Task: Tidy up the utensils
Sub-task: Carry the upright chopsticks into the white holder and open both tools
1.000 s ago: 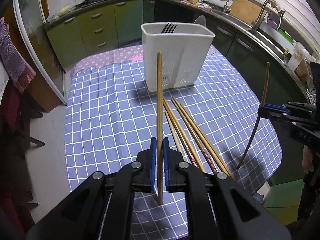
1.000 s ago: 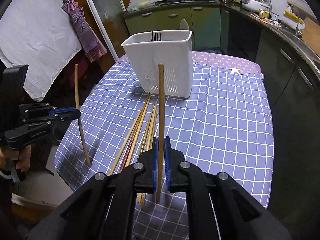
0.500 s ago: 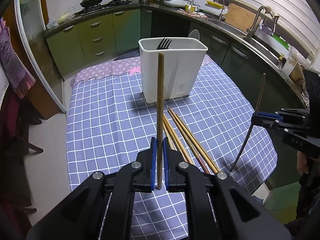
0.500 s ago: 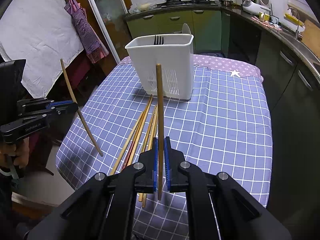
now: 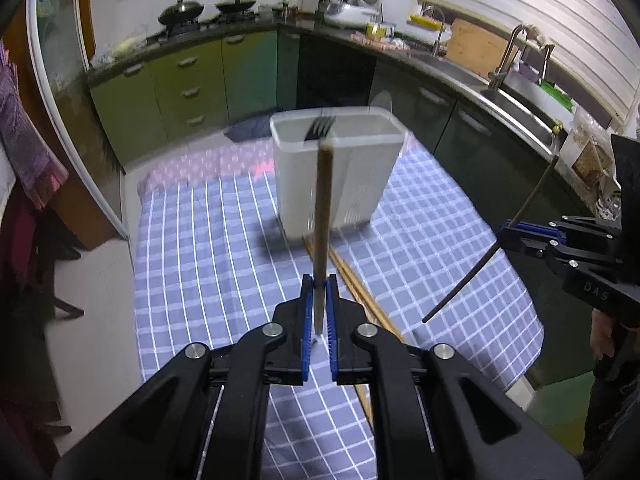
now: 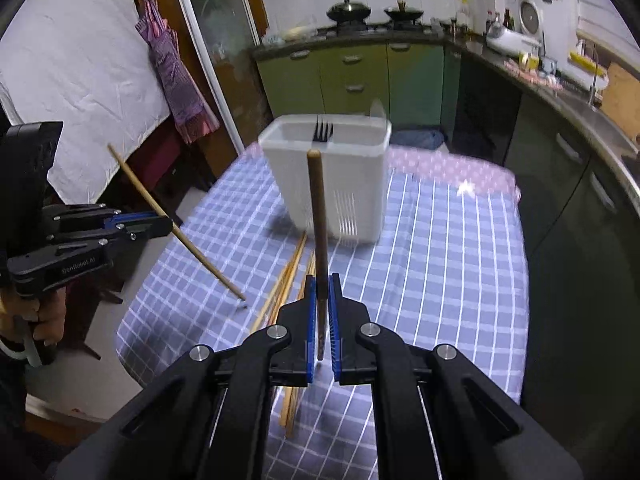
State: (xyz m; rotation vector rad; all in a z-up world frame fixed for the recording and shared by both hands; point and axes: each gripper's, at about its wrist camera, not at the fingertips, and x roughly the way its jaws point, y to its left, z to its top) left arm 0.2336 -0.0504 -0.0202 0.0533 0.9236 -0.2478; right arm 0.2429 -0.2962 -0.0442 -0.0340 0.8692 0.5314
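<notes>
Left wrist view: my left gripper (image 5: 319,300) is pinching a light chopstick (image 5: 322,216) between its blue pads, the stick standing nearly upright along the fingers. Directly ahead of the fingertips stands the white utensil holder (image 5: 352,176) on the checked tablecloth (image 5: 208,248); a dark fork (image 5: 319,129) sticks out of its top. The holder is motion-blurred, so its compartments cannot be read. More loose chopsticks (image 5: 360,292) lie flat on the cloth just ahead and to the right of the fingers. Far right, my right gripper (image 5: 505,236) clamps a dark chopstick (image 5: 490,256), tilted.

Right wrist view: my right gripper (image 6: 321,304) is closed on the dark chopstick (image 6: 318,232), upright between the pads. The utensil holder (image 6: 352,184) stands straight ahead with the fork (image 6: 323,131) in it. The loose chopsticks (image 6: 284,284) lie just left of the fingers. Far left, my left gripper (image 6: 166,227) holds the light chopstick (image 6: 200,256) slanted, lower tip near the cloth (image 6: 440,248).
</notes>
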